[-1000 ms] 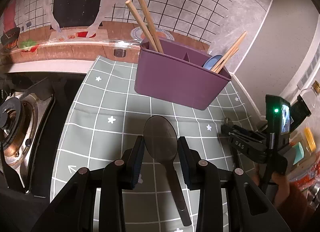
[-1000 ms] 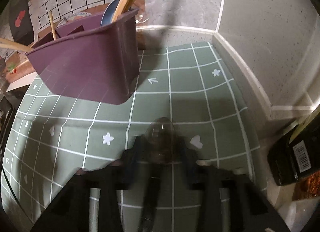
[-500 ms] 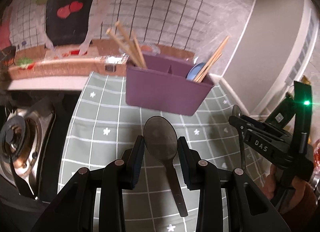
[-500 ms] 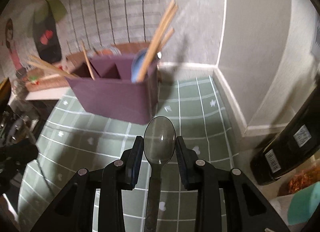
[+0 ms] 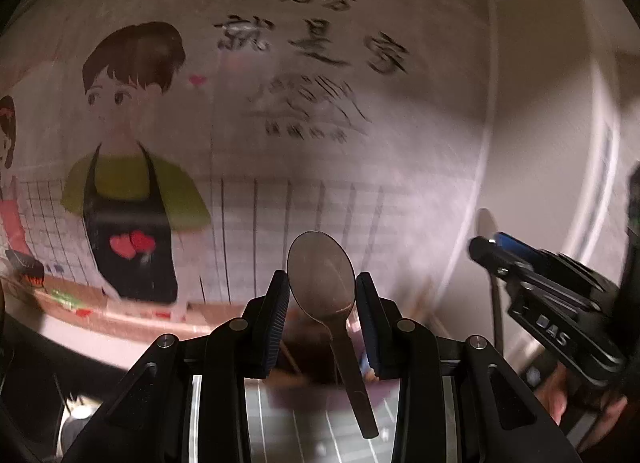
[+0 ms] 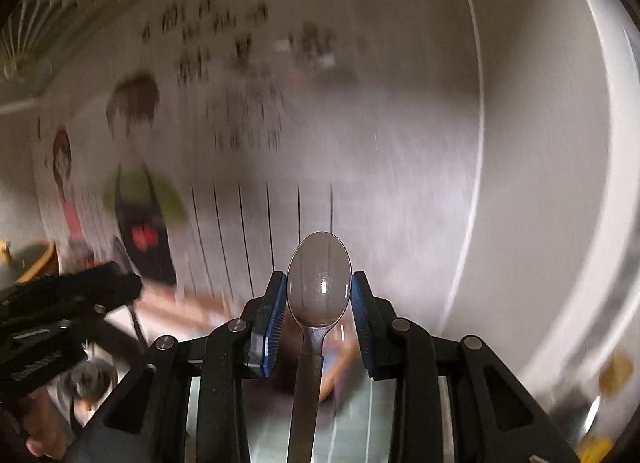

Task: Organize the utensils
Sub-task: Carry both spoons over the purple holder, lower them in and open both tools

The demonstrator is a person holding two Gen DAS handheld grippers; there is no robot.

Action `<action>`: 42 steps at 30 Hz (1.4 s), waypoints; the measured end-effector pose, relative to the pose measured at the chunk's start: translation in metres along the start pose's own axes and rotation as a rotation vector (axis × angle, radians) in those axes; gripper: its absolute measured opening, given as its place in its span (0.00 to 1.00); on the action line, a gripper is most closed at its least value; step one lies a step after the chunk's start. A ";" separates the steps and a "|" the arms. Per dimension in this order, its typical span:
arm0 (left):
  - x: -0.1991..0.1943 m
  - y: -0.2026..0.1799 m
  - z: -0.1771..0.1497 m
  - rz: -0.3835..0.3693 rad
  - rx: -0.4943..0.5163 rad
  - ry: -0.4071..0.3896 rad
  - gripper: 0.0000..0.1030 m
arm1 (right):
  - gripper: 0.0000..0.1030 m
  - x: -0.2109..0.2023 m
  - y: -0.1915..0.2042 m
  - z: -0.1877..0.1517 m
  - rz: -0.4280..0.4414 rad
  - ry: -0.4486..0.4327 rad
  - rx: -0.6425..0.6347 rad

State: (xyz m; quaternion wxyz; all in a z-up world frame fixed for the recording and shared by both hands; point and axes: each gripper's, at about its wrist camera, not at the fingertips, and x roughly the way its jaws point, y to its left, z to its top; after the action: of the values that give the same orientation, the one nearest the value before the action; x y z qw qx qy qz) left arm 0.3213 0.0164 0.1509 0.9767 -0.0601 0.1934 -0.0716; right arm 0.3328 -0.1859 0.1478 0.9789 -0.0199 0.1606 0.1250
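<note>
My left gripper (image 5: 322, 289) is shut on the bowl of a dark spoon (image 5: 322, 277), whose handle slants down to the right below the pads. My right gripper (image 6: 319, 289) is shut on the bowl of a shiny metal spoon (image 6: 319, 279), handle hanging straight down. Both are held high, facing the wall. In the left wrist view the right gripper (image 5: 492, 247) appears at the right edge with its spoon (image 5: 486, 223) sticking up. The purple utensil holder (image 5: 316, 347) shows only as a blurred patch low between my left fingers.
A wall poster with cartoon cooks (image 5: 132, 167) and black lettering fills the background. A room corner (image 5: 484, 143) runs down on the right. The green checked mat (image 5: 296, 423) lies far below. A person's hand (image 6: 40, 427) grips the left tool at the lower left.
Both grippers have risen well above the counter with their spoons and tilted up toward the wall. The purple holder has dropped from mid-frame to the bottom. Grips unchanged.
</note>
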 end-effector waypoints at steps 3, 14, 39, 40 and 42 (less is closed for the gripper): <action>0.025 0.008 0.013 0.043 -0.019 -0.012 0.34 | 0.29 0.017 0.000 0.017 -0.017 -0.076 0.022; 0.102 0.013 -0.015 0.134 0.040 0.073 0.34 | 0.29 0.101 0.014 -0.018 -0.021 -0.111 -0.017; 0.164 0.029 -0.059 0.040 -0.005 0.272 0.35 | 0.32 0.171 0.002 -0.096 0.106 0.183 0.036; 0.164 0.030 -0.060 0.027 -0.012 0.280 0.35 | 0.33 0.171 0.001 -0.100 0.141 0.196 0.045; 0.163 0.029 -0.062 0.013 -0.015 0.286 0.35 | 0.42 0.166 -0.003 -0.107 0.192 0.213 0.067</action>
State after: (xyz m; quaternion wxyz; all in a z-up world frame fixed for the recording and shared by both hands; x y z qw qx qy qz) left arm 0.4496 0.0127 0.0300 0.9391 -0.0552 0.3315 -0.0719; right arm 0.4529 -0.1577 -0.0061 0.9399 0.0151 0.2688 0.2099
